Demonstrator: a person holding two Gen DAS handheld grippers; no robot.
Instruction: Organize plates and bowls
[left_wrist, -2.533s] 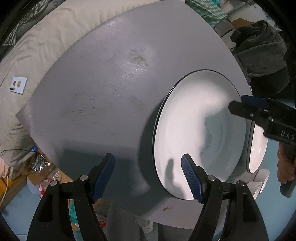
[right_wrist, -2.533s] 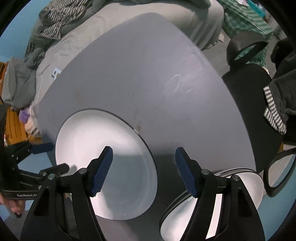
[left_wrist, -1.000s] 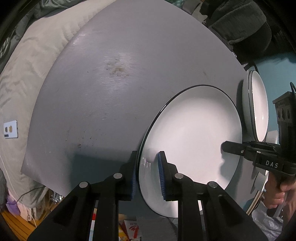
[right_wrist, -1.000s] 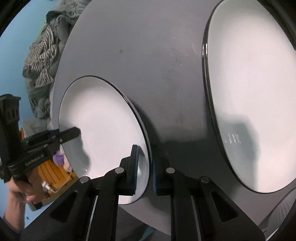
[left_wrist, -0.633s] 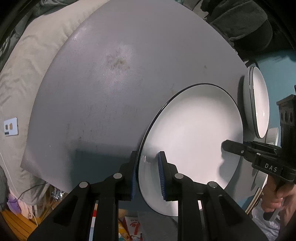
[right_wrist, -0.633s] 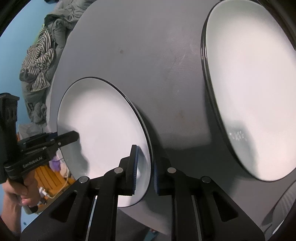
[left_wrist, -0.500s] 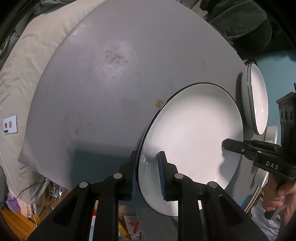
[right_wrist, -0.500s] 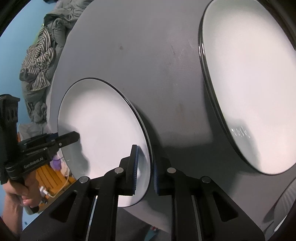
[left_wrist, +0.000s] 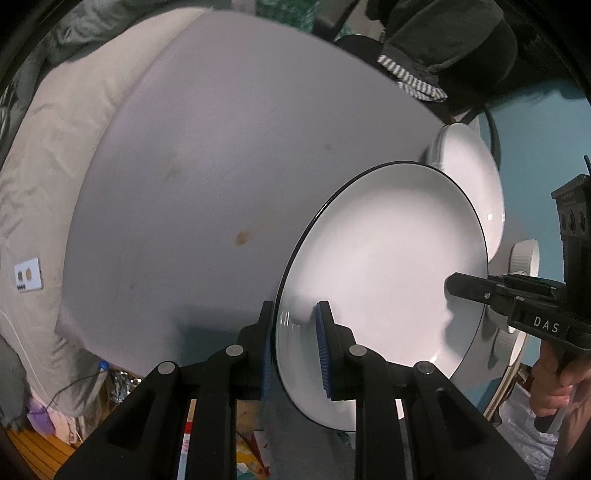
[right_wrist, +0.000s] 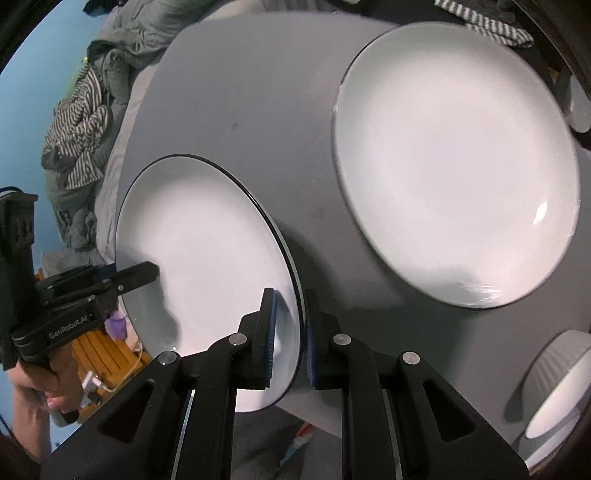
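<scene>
We hold the white plate (left_wrist: 384, 266) (right_wrist: 207, 251) by opposite edges, now lifted off the grey table (left_wrist: 229, 155) (right_wrist: 258, 110) and carried closer to the second plate (left_wrist: 476, 192) (right_wrist: 454, 177), whose near edge it overlaps in the left wrist view, where half a second ago the two sat apart. That second plate is smeared by motion blur, and the ribbed bowl (right_wrist: 554, 376) (left_wrist: 524, 254) beyond it is cut off by the frame edge. Both the left gripper (left_wrist: 293, 350) (right_wrist: 136, 275) and the right gripper (right_wrist: 290, 332) (left_wrist: 465, 288) are clamped tight on the held plate's rim, blue pads (left_wrist: 323, 354) on either face.
</scene>
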